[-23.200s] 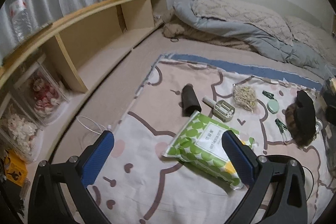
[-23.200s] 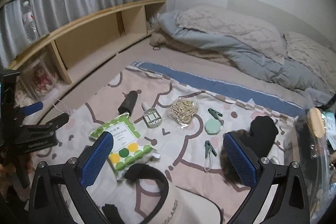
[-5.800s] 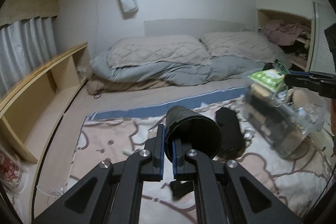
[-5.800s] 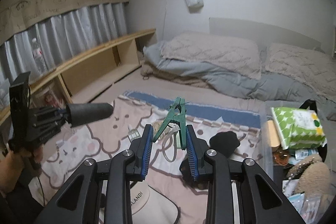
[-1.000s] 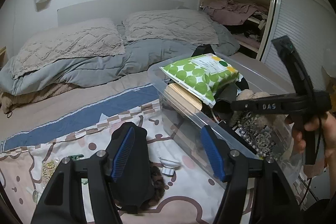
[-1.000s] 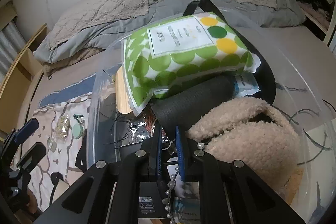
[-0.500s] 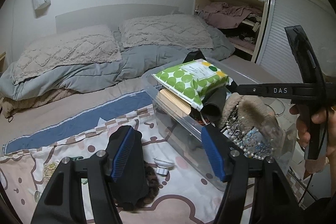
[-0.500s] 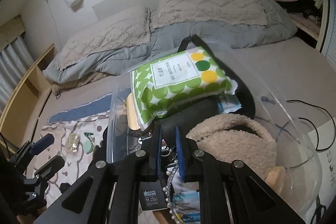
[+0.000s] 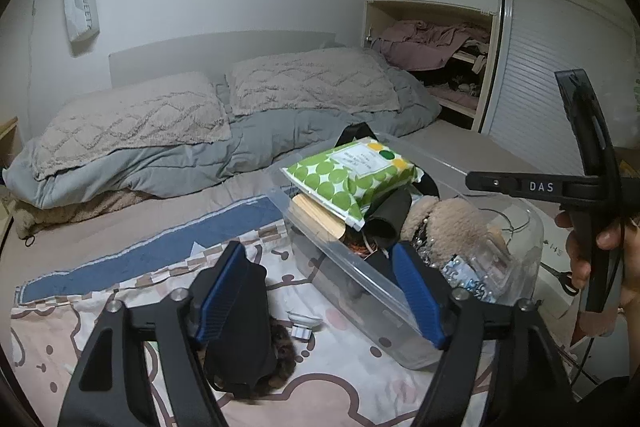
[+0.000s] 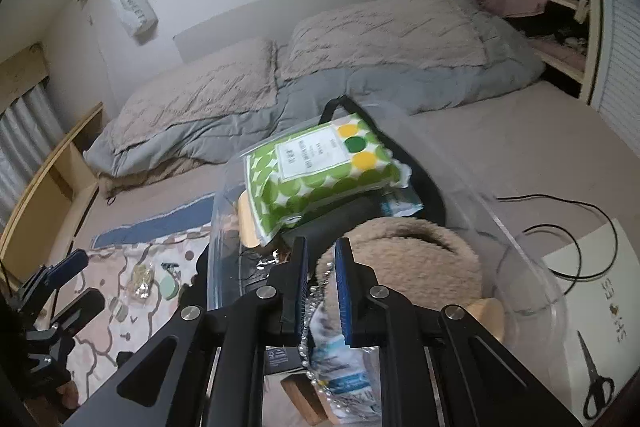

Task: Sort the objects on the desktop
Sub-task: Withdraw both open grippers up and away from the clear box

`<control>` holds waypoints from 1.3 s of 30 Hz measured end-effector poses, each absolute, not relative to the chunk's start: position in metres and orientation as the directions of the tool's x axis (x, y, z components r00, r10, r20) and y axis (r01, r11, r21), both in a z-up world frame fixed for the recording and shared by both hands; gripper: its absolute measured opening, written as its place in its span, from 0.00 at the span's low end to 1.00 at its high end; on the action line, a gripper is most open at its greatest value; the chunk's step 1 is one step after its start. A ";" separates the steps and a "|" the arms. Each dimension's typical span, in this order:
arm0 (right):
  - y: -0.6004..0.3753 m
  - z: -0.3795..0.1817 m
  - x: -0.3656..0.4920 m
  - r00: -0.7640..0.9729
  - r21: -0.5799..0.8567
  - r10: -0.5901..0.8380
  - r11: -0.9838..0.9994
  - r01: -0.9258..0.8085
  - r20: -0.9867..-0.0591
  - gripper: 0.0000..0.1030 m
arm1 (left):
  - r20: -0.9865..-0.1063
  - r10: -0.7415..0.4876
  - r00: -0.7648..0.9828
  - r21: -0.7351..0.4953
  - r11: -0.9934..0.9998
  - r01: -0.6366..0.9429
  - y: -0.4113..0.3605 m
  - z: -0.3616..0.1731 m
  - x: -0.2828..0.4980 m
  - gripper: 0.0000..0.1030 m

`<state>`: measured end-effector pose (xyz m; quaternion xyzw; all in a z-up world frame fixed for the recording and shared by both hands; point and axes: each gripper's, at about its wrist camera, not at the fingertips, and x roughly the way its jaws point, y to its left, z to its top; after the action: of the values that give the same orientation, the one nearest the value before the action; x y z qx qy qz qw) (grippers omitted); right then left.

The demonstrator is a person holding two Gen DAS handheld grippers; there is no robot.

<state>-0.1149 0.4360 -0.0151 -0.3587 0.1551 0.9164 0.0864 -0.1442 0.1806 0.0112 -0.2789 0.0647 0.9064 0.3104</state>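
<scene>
A clear plastic bin [image 9: 360, 283] stands on the patterned mat [image 9: 360, 383]. It holds a green dotted pack [image 9: 352, 171], a black cylinder [image 9: 388, 215], a beige plush bag [image 9: 452, 219] and a string of beads. My left gripper [image 9: 320, 287] hangs over the mat beside the bin, its jaws opening, nothing between them. A black glove with brown fur [image 9: 240, 327] lies behind its left finger. My right gripper [image 10: 322, 267] hovers above the bin [image 10: 224, 227], shut, with nothing seen in its pads. Below it are the pack [image 10: 320, 163] and plush bag [image 10: 412, 251].
Scissors [image 10: 596, 391] lie on a white box [image 10: 592, 267] right of the bin, under a black cable [image 10: 560, 227]. A gold chain heap [image 10: 140, 279] and a mint round item [image 10: 168, 285] lie on the mat. Bedding lines the back; a wooden shelf [image 10: 48, 179] runs along the left.
Both grippers have risen and drawn back from the bin, which now looks smaller. The left jaws stand wider. The right gripper stayed shut.
</scene>
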 end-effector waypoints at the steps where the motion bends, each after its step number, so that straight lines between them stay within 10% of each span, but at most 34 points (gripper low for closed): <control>1: 0.437 -0.014 -0.112 -0.730 0.221 0.051 -0.937 -0.271 -0.681 0.14 | -0.540 0.525 -0.658 -0.053 -0.802 -0.596 0.181 0.014 -0.142 0.81; 3: 0.438 -0.010 -0.105 -0.737 0.211 0.063 -0.939 -0.273 -0.673 0.35 | -0.529 0.522 -0.669 -0.049 -0.806 -0.590 0.181 0.018 -0.138 0.84; 5: 0.438 -0.008 -0.100 -0.741 0.189 0.088 -0.941 -0.282 -0.665 0.79 | -0.521 0.519 -0.678 -0.046 -0.810 -0.585 0.180 0.022 -0.133 0.88; 14: 0.433 0.006 -0.076 -0.779 0.132 0.133 -0.955 -0.267 -0.613 1.00 | -0.496 0.504 -0.707 -0.042 -0.827 -0.561 0.179 0.036 -0.120 0.97; 39: 0.436 0.018 -0.048 -0.822 0.140 0.110 -0.964 -0.225 -0.559 1.00 | -0.453 0.397 -0.798 -0.008 -0.897 -0.441 0.159 0.054 -0.100 1.00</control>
<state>-0.0475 0.4360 0.0176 -0.2852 0.1005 0.9491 0.0883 -0.0997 0.1594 0.0537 -0.2279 0.0490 0.9470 0.2212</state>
